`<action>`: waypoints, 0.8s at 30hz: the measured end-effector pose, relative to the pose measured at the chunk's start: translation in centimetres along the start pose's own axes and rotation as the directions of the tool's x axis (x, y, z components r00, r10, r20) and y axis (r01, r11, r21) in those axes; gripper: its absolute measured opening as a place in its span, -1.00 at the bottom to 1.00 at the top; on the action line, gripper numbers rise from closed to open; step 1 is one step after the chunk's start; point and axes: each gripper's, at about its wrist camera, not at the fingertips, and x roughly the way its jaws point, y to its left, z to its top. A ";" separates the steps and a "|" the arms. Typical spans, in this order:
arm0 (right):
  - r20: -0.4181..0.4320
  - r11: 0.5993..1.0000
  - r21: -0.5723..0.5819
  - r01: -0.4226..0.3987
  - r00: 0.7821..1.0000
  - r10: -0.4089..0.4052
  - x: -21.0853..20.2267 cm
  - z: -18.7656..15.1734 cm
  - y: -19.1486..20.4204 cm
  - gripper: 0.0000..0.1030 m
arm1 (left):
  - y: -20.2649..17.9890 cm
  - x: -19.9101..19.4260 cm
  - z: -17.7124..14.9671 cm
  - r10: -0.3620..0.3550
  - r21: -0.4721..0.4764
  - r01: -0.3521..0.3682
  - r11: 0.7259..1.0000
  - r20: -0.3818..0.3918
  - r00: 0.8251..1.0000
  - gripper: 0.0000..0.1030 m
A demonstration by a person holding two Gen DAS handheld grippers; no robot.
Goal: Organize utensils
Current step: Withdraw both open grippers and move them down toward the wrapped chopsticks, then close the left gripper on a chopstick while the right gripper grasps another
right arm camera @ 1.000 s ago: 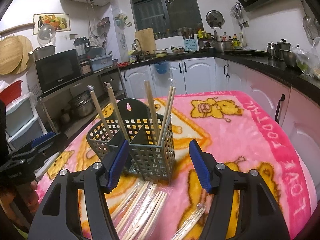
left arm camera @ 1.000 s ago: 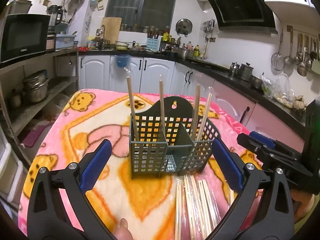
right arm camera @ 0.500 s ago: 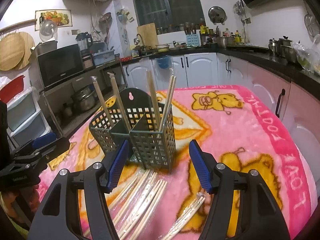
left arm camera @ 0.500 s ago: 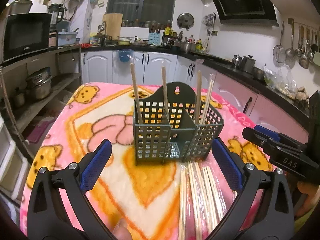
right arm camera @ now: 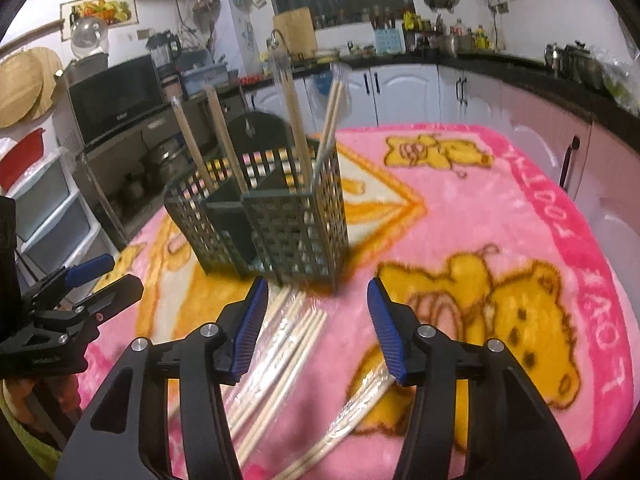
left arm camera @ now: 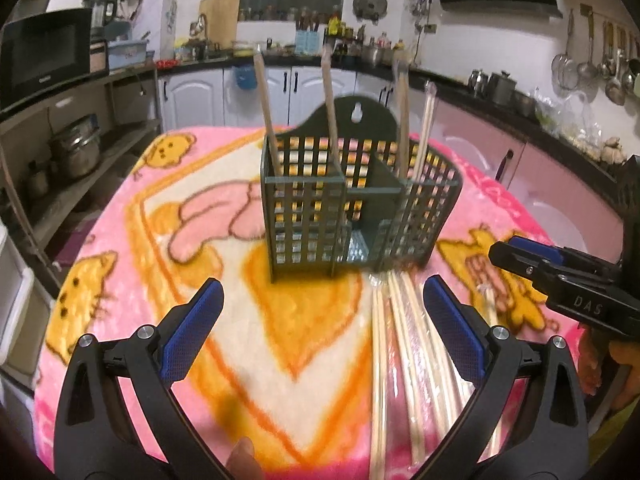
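Observation:
A dark green utensil basket (left arm camera: 352, 208) stands on the pink blanket, also in the right wrist view (right arm camera: 264, 220). Several wrapped chopstick pairs stand upright in it (left arm camera: 330, 104). More wrapped chopsticks (left arm camera: 404, 344) lie flat in front of the basket, also in the right wrist view (right arm camera: 280, 356). One more pair (right arm camera: 356, 408) lies apart to the right. My left gripper (left arm camera: 320, 316) is open and empty, a little short of the basket. My right gripper (right arm camera: 316, 320) is open and empty above the loose chopsticks, and shows at the right in the left wrist view (left arm camera: 560, 280).
The pink bear-print blanket (right arm camera: 520, 240) covers the table. Shelves with pots (left arm camera: 72, 152) and a microwave (left arm camera: 44, 56) stand to the left. White cabinets and a dark counter (right arm camera: 480, 64) run along the back and right.
Both grippers have moved closer to the basket and lower toward the loose chopsticks. Both stay open and empty.

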 end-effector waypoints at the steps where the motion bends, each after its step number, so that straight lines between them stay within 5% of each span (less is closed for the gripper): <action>1: -0.016 1.000 -0.001 -0.002 1.000 0.002 0.4 -0.2 0.0 -0.08 | 0.0 0.3 -0.3 -0.001 0.000 0.001 1.000 -0.015 1.000 0.74; 24: -0.228 0.994 -0.064 0.093 0.968 -0.105 6.4 -3.1 0.9 -0.09 | -1.6 5.1 -3.4 -0.056 0.018 0.061 0.998 -0.197 0.979 -0.04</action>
